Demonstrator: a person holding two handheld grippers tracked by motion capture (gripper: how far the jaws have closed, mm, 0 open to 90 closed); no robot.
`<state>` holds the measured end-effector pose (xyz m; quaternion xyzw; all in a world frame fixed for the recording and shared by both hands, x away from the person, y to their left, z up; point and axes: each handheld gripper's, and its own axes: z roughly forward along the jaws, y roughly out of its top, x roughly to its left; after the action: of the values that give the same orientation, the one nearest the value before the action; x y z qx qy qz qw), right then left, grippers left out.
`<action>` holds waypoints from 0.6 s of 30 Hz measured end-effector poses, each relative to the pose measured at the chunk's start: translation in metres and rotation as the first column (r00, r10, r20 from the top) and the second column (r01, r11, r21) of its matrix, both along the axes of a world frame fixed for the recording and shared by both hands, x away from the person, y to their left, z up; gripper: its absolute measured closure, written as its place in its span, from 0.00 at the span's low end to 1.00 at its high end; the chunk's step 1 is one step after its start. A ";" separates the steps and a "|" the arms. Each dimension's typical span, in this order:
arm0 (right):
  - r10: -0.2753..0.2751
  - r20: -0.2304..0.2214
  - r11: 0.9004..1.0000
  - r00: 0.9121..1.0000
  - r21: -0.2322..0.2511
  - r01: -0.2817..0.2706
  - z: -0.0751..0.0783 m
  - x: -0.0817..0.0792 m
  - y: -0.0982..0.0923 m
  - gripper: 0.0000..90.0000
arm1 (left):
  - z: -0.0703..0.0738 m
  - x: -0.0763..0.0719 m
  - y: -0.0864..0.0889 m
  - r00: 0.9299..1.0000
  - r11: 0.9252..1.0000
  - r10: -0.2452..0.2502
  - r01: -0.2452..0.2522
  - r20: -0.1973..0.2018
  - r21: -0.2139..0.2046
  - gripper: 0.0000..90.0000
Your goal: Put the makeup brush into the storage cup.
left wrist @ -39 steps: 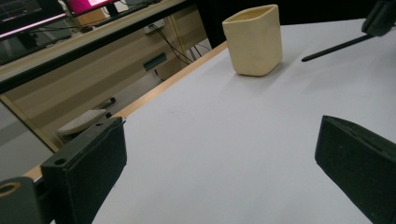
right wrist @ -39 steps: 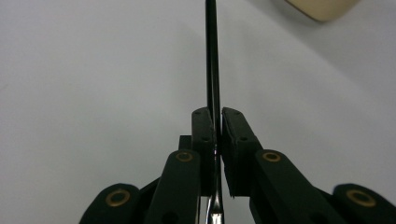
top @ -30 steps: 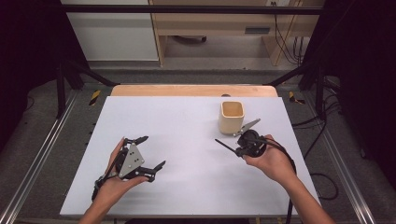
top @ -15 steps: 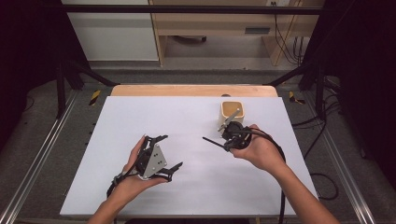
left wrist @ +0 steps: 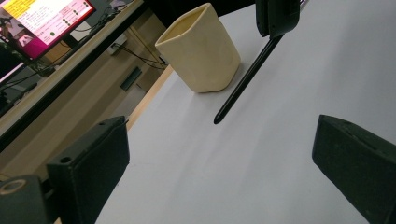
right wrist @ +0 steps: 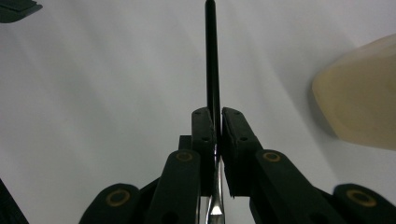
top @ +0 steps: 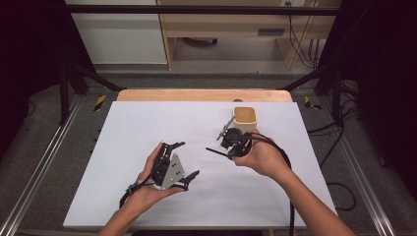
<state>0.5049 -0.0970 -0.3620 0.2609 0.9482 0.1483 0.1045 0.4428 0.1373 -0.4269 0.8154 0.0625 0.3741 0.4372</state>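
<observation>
One cup (top: 244, 118), one black utensil (right wrist: 212, 70) clamped in right gripper (top: 229, 141)

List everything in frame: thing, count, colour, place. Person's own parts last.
cup: 1, cream, upright at the far right of the table, just beyond the right gripper.
pen-like rod: 1, black, thin, clamped in the right gripper, its tip off the table pointing toward the left gripper.
table: 1, white top with a wooden far edge.
monitor: 1, pink and yellow screen, on a bench beyond the table, seen in the left gripper view.
left gripper: 1, black with a grey plate, near centre-left, jaws apart with nothing between them.
right gripper: 1, black, in front of the cup, jaws shut on the rod.
hands: 2, one around each gripper, forearms entering from the bottom edge.
</observation>
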 end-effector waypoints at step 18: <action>0.021 -0.028 1.000 0.999 0.012 -0.021 0.005 -0.004 0.014 0.93 | -0.001 -0.002 -0.010 1.000 1.000 -0.007 0.007 0.012 0.025 0.08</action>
<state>0.5014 -0.0835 -0.3572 0.2537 0.9514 0.1511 0.0879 0.4409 0.1274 -0.4274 0.8188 0.0524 0.3783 0.4287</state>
